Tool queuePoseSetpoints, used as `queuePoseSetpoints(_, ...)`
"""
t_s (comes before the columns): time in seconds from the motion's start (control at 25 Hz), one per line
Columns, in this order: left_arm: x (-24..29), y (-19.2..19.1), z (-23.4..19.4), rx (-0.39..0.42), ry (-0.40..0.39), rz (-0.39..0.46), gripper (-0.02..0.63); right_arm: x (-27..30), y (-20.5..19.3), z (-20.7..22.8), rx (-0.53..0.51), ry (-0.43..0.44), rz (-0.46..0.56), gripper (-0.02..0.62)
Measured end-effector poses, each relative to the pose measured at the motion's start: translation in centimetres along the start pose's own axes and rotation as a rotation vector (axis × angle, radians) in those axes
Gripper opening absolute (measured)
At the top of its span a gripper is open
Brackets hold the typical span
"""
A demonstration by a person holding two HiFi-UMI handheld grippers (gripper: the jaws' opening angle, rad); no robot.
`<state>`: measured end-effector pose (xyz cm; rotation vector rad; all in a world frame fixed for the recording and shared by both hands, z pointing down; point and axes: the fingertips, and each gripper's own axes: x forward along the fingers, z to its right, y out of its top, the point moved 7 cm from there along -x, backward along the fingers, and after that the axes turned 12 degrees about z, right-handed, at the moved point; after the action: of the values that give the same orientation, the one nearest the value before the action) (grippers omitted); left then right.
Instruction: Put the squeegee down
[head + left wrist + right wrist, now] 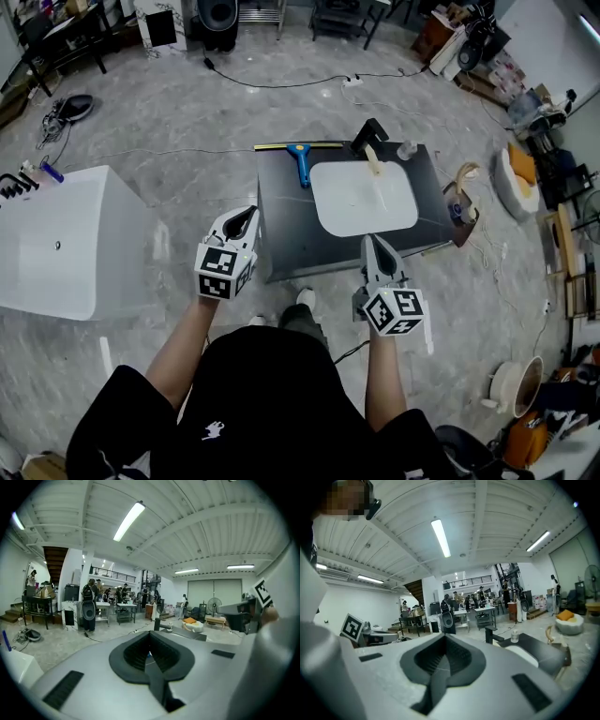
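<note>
Now | left tool [244, 219], right tool [376, 246] closed, empty | squeegee [302, 161] on countertop [286, 234] | grey floor [187, 112]

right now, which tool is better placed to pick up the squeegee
Probably left. The left tool sits nearer the squeegee with bare countertop between; the right tool would have to cross the sink basin. Both are shut and empty.

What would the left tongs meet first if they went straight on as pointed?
Likely the dark countertop near its left edge, on a line toward the blue squeegee; blue shows just past the shut left tongs in their own view. Height over the top is unclear.
</note>
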<state>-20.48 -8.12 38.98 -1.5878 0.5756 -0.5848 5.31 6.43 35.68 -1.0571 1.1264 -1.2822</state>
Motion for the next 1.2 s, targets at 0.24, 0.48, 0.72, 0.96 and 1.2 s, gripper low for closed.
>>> queuePoseSetpoints(0.24, -1.4, 1.4, 0.6, -0.014, -0.032, 0.059, 0.003, -1.7, 1.7, -1.3, -0.020, -0.011, 0.034, 0.002)
queuePoseSetpoints(0.48, -2.4, 3.0, 0.8, 0.015, -0.006, 0.112, 0.003, -2.2, 2.1, -1.9, -0.021, 0.009, 0.040, 0.002)
queuePoseSetpoints(0.72, -3.1, 4.0, 1.6, 0.033, 0.000, 0.146, 0.003, -2.5, 2.9, -2.3, -0.032, 0.029, 0.053, 0.002)
queuePoseSetpoints(0.96, -3.9, 4.8, 2.0, 0.052, -0.008, 0.168, 0.003, -2.6, 3.3, -2.9, -0.050, 0.030, 0.064, 0.002)
queuePoseSetpoints(1.2, -4.3, 4.5, 2.2, 0.057, -0.017, 0.159, 0.003, -3.2, 3.2, -3.0, -0.041, 0.026, 0.072, 0.002)
